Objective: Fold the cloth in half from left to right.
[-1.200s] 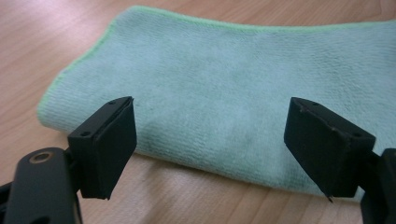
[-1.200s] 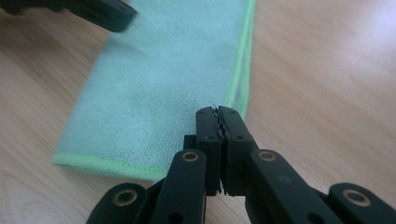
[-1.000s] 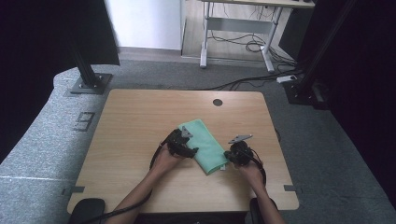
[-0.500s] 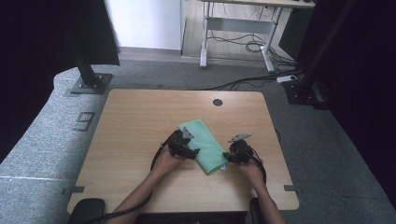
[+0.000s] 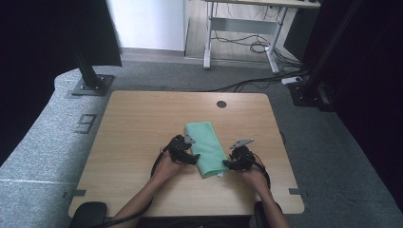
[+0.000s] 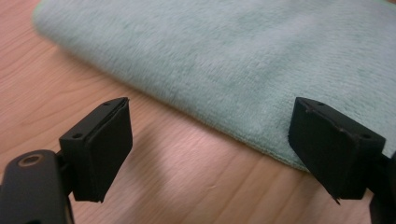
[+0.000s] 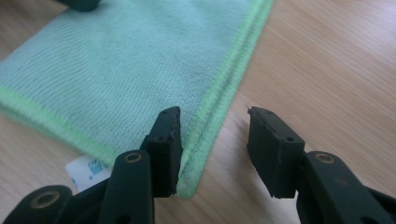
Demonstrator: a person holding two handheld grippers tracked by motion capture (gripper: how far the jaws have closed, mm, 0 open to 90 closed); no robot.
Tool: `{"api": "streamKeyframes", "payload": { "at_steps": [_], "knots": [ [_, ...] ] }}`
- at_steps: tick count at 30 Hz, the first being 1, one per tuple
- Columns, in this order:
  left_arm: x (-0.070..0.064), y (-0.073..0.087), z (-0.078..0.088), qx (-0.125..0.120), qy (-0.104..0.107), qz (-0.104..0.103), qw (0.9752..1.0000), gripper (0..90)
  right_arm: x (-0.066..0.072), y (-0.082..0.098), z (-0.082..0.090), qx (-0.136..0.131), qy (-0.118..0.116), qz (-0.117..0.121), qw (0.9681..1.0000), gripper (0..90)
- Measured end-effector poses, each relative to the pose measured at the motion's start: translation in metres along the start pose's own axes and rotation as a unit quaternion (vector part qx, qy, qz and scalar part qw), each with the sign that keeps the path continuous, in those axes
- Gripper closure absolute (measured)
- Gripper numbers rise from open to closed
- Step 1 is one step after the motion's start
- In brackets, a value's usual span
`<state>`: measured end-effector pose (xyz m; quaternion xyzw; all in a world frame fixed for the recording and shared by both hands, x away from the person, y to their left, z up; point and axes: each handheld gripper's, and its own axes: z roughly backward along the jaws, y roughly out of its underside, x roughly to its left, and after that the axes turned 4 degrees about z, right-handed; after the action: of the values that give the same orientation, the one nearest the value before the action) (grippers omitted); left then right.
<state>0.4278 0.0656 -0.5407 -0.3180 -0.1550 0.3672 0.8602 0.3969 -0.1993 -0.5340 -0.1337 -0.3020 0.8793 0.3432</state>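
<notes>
Folded green towel (image 5: pixel 205 147) flat on wooden table (image 5: pixel 138 123), left gripper (image 5: pixel 187 154) at towel's left long edge, jaws wide apart, nothing between them, right gripper (image 5: pixel 231 164) at towel's near right corner, jaws just been opening, stitched hem between them, unpinched, white label (image 7: pixel 87 171) at that corner.

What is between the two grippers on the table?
The folded green cloth lies between the left gripper and the right gripper, as the high view shows.
</notes>
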Motion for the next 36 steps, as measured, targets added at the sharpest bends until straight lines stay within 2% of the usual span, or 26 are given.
{"api": "streamKeyframes", "payload": {
  "at_steps": [8, 15, 18, 20, 25, 29, 32, 35, 36],
  "knots": [
    [0.024, 0.006, 0.004, 0.001, -0.011, 0.022, 0.9997, 13.7, 0.022, -0.011, -0.01, -0.007, -0.018, 0.017, 0.9997, 51.8],
    [0.039, 0.01, 0.007, -0.001, -0.019, 0.032, 0.9993, 13.7, 0.037, -0.023, -0.019, -0.013, -0.017, 0.03, 0.9993, 50.3],
    [0.039, 0.011, 0.011, -0.001, -0.019, 0.032, 0.9993, 14.6, 0.04, -0.026, -0.022, -0.015, -0.013, 0.03, 0.9994, 50.0],
    [0.035, 0.016, 0.019, -0.002, -0.011, 0.023, 0.9997, 14.5, 0.041, -0.027, -0.023, -0.016, -0.013, 0.03, 0.9993, 50.0],
    [0.023, 0.028, 0.037, -0.009, 0.025, 0.016, 0.9995, 14.6, 0.042, -0.027, -0.023, -0.017, -0.009, 0.028, 0.9994, 49.9],
    [0.012, 0.039, 0.042, -0.002, 0.034, 0.005, 0.9994, 14.5, 0.043, -0.027, -0.023, -0.017, -0.006, 0.029, 0.9994, 50.0],
    [0.009, 0.044, 0.041, 0.005, 0.026, -0.003, 0.9996, 14.6, 0.043, -0.027, -0.023, -0.018, -0.006, 0.029, 0.9994, 50.0],
    [0.013, 0.048, 0.039, 0.002, 0.038, 0.019, 0.9991, 14.6, 0.043, -0.027, -0.023, -0.018, -0.006, 0.027, 0.9994, 49.9],
    [0.014, 0.049, 0.039, 0.001, 0.039, 0.019, 0.9991, 14.6, 0.043, -0.027, -0.023, -0.018, -0.006, 0.026, 0.9995, 50.0]
  ]
}}
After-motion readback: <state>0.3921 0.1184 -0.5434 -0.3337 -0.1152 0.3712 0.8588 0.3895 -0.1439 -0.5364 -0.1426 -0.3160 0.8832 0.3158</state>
